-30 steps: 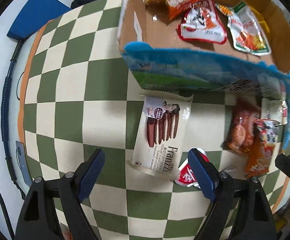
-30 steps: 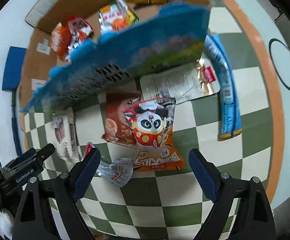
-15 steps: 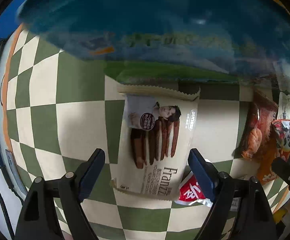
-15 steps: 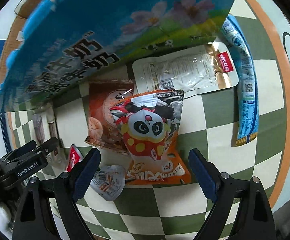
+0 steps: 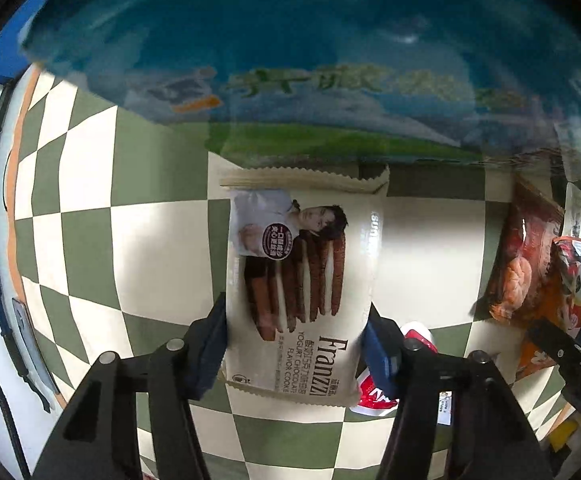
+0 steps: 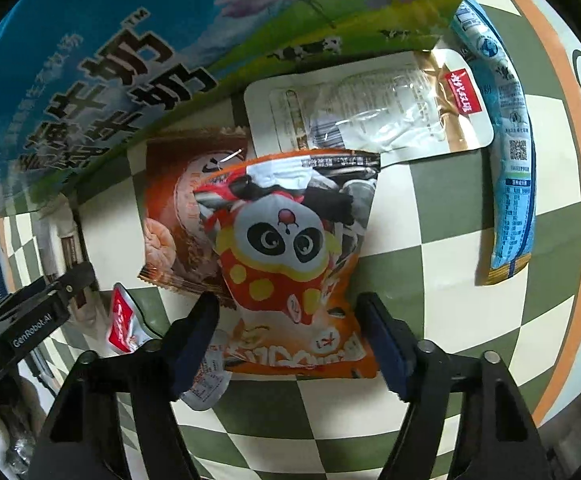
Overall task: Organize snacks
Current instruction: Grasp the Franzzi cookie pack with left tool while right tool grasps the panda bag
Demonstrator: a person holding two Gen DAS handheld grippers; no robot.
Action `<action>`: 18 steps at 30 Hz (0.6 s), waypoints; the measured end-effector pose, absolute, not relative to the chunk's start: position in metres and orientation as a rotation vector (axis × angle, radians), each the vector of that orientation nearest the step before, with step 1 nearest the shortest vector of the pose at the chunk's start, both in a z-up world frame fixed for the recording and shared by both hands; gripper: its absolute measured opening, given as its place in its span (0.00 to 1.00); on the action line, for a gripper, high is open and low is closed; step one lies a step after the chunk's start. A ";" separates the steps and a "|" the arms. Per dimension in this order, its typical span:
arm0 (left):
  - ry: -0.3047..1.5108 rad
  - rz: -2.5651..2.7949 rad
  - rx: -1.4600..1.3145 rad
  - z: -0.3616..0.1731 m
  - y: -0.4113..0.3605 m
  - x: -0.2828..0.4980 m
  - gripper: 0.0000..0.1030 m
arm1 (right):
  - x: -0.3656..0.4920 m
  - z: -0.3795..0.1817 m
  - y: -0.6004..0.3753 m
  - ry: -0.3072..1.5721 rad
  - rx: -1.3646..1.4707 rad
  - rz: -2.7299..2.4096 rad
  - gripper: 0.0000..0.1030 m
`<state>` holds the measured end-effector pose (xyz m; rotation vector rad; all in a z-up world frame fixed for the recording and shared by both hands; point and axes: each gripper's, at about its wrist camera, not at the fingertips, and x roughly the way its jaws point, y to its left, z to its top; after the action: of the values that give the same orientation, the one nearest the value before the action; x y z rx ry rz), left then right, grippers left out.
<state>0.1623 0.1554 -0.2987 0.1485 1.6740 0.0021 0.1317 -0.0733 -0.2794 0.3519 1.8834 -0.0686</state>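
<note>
While both pairs of jaws are closing, the left gripper [image 5: 294, 344] straddles the lower end of the Franzzi cookie pack [image 5: 298, 280], pads at or just beside its long edges, though contact I cannot confirm. The pack lies flat on the checkered cloth [image 5: 90, 240], long axis running straight away toward the blue milk carton box [image 5: 290, 60]. Likewise the right gripper [image 6: 290, 336] brackets the panda snack bag [image 6: 290, 256], not yet pressing it, its length running toward that box.
</note>
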 end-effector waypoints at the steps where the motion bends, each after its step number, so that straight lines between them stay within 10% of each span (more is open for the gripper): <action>1: 1.672 0.010 0.150 -0.298 0.155 0.161 0.55 | 0.131 -0.280 -0.071 1.880 0.345 -0.071 0.59; 18: 1.675 -0.001 0.090 -0.265 0.134 0.109 0.55 | 0.098 -0.235 -0.073 1.848 0.360 0.006 0.42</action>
<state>0.1086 0.1337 -0.2651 0.0897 1.6747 -0.0013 0.0984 -0.0735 -0.2355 0.3595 1.8482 0.0065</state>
